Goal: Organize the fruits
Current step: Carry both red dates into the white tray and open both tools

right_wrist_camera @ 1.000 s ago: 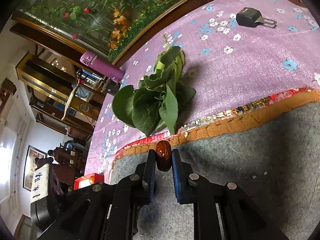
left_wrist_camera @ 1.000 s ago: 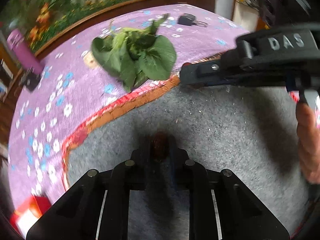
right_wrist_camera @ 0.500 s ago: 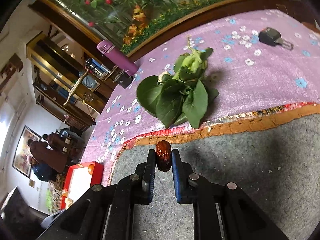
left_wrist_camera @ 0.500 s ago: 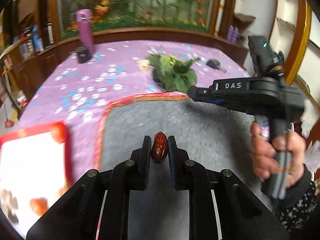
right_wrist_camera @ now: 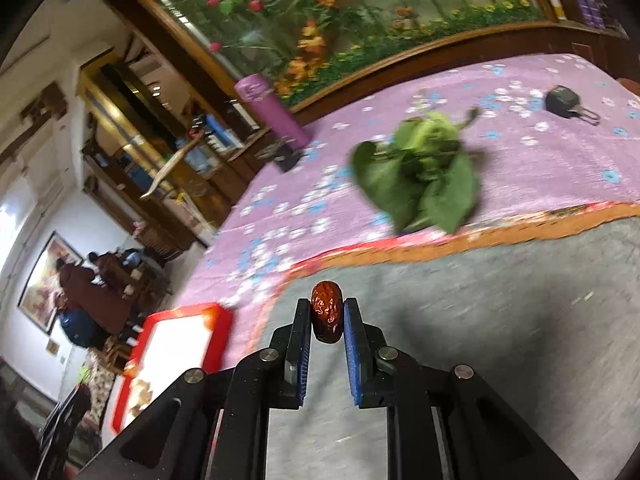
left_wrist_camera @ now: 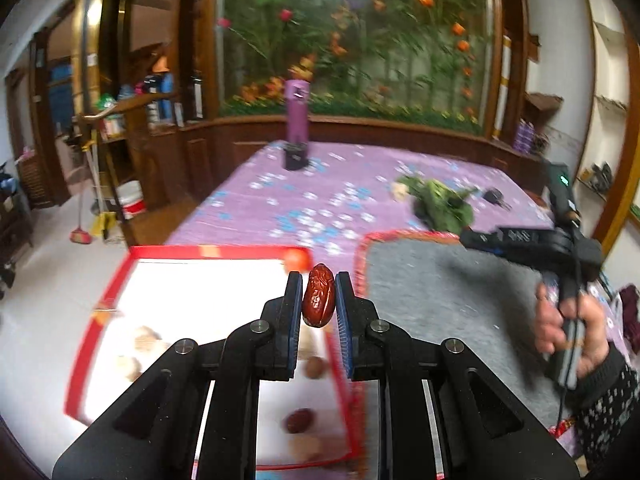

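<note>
Holding a wrinkled red date (left_wrist_camera: 318, 295) pinched upright between its two black fingers, the left gripper (left_wrist_camera: 318, 300) hangs above the right edge of a red-rimmed white tray (left_wrist_camera: 208, 253). The tray sits at the near left corner of a table covered by a purple flowered cloth (left_wrist_camera: 320, 196). Inside the tray lie several blurred fruits: pale round ones (left_wrist_camera: 144, 340) on the left, a dark red date (left_wrist_camera: 299, 420) near the front, and a bright red fruit (left_wrist_camera: 297, 259) at the far rim.

To the right of the tray lies a grey mat (left_wrist_camera: 444, 292) with a red and orange border. The right gripper (right_wrist_camera: 328, 320) hangs over this mat and pinches a second red date (right_wrist_camera: 327, 316) between its fingers, also upright. In the left wrist view the same tool appears from the side, held by the person's right hand (left_wrist_camera: 568, 332), well to the right of the tray.

Beyond the mat's far edge, a bunch of green leafy vegetables (right_wrist_camera: 424, 172) rests on the cloth. A black car key (right_wrist_camera: 568, 103) lies farther right, and a tall purple bottle (left_wrist_camera: 297, 114) stands at the table's far side beside a small dark object (left_wrist_camera: 296, 156) too blurred to name. A flower mural (left_wrist_camera: 352, 36) covers the wall behind.
</note>
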Action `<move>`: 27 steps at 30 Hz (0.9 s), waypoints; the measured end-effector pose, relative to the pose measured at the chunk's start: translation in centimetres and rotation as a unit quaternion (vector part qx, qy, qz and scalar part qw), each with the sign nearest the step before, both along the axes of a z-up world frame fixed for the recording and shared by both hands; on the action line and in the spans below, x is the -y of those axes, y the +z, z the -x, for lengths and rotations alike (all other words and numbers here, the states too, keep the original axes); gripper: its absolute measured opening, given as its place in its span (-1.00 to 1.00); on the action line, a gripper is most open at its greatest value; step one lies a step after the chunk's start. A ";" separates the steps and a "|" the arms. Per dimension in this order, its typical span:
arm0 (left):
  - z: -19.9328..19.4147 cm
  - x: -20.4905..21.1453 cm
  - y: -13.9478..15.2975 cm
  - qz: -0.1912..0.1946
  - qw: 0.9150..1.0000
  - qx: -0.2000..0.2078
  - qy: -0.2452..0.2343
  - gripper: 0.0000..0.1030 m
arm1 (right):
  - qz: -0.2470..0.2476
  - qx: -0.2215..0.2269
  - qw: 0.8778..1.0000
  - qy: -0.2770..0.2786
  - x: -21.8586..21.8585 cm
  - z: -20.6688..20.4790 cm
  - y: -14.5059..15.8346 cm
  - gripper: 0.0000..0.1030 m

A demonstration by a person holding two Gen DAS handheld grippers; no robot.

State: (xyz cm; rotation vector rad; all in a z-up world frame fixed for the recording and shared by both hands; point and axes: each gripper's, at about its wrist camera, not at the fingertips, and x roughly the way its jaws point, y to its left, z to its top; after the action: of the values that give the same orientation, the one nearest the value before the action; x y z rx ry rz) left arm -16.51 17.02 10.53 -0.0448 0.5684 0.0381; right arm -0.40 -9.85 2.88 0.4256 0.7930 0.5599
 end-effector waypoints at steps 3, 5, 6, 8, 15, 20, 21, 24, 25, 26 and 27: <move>0.5 -1.9 0.1 0.004 1.000 0.006 0.027 -0.70 | -0.004 0.008 1.000 0.028 -2.4 1.7 0.6 -0.71; 0.8 -3.1 -0.1 0.003 0.999 0.007 0.048 -0.70 | -0.009 0.016 0.999 0.049 -4.1 2.9 1.3 -0.71; 0.9 -3.6 -0.2 0.003 0.999 0.006 0.054 -0.70 | -0.010 0.020 0.998 0.058 -4.8 3.4 1.6 -0.71; 1.3 -5.0 -0.5 0.007 0.997 0.004 0.072 -0.70 | -0.012 0.032 0.997 0.075 -6.1 4.5 2.3 -0.71; 2.1 -8.1 -1.7 0.004 0.993 -0.004 0.118 -0.70 | -0.020 0.048 0.990 0.133 -10.1 7.7 3.3 -0.71; 1.9 -7.7 -2.9 0.000 0.993 -0.019 0.112 -0.70 | -0.003 0.039 0.984 0.173 -13.6 8.8 1.9 -0.71; 1.8 -7.6 -3.2 -0.002 0.994 -0.022 0.111 -0.70 | -0.001 0.035 0.983 0.180 -14.1 9.0 1.6 -0.71; 1.8 -7.5 -3.7 -0.002 0.993 -0.031 0.110 -0.70 | 0.010 0.028 0.980 0.199 -15.6 9.6 0.3 -0.71; 1.9 -7.4 -4.0 -0.001 0.994 -0.033 0.109 -0.70 | 0.014 0.028 0.979 0.203 -16.0 9.8 0.0 -0.71; 1.9 -7.4 -4.2 -0.001 0.993 -0.035 0.108 -0.70 | 0.016 0.025 0.978 0.208 -16.4 9.9 -0.4 -0.71; 1.8 -7.3 -4.4 0.001 0.994 -0.038 0.107 -0.70 | 0.017 0.023 0.977 0.213 -16.7 10.1 -0.6 -0.71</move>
State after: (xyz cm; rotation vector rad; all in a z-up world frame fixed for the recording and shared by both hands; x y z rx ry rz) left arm -18.31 24.30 6.12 -0.1059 0.6389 0.2486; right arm -10.50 6.82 2.24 0.2080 0.8519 0.9500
